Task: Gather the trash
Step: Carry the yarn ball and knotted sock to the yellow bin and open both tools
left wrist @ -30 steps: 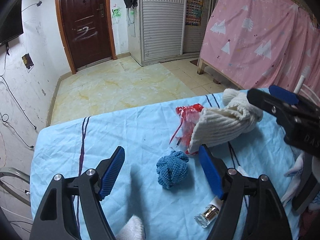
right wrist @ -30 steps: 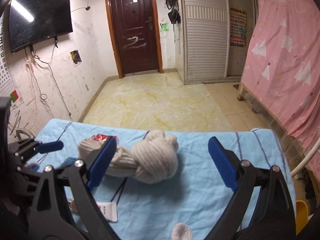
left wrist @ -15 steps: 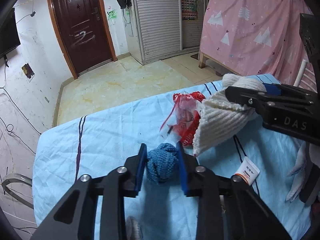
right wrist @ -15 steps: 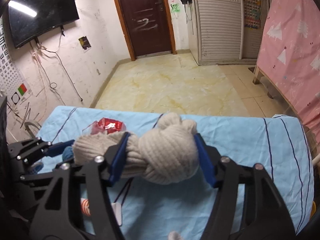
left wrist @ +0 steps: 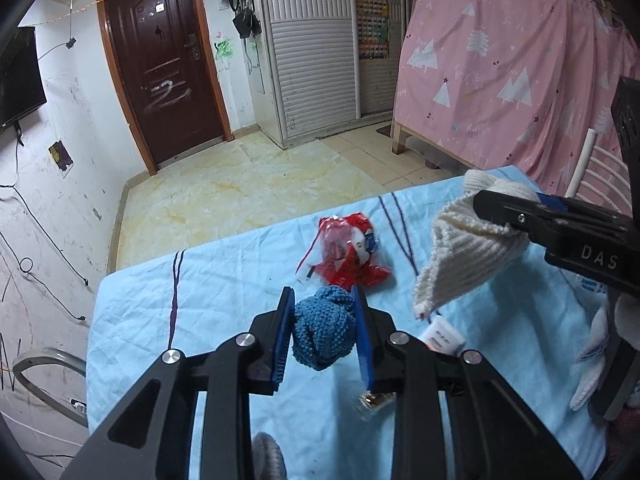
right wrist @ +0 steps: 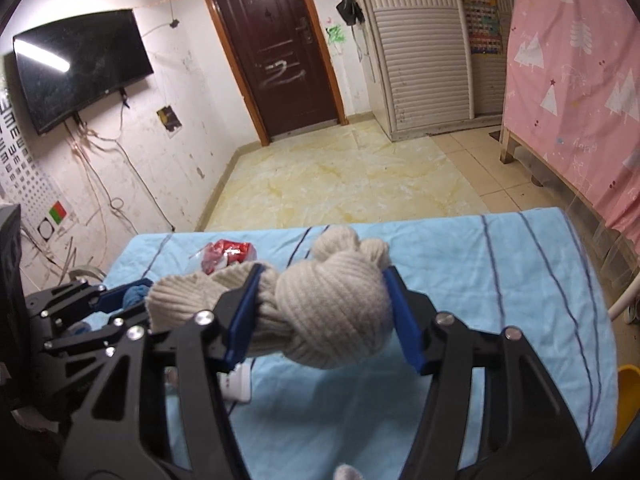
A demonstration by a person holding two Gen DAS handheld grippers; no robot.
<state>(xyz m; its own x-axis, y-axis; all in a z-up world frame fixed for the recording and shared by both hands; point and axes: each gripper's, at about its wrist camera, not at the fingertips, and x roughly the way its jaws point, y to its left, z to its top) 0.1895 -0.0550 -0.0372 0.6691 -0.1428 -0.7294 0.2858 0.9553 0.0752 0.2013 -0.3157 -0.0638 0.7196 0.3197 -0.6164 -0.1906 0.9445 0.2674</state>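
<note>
Our left gripper (left wrist: 323, 334) pinches the blue knitted ball (left wrist: 323, 332) between its fingers, above the blue-clothed worktop (left wrist: 208, 300). Our right gripper (right wrist: 326, 312) clamps the knotted cream knit (right wrist: 332, 312), lifted clear. The red wrapper (left wrist: 350, 254) lies on the cloth just beyond.

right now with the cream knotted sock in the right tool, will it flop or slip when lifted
The cream knotted sock looks soft: its loose ribbed end hangs down past the right tool, so it will probably flop. The knot bulges between both pads, so slipping seems unlikely. It likely weighs little.
</note>
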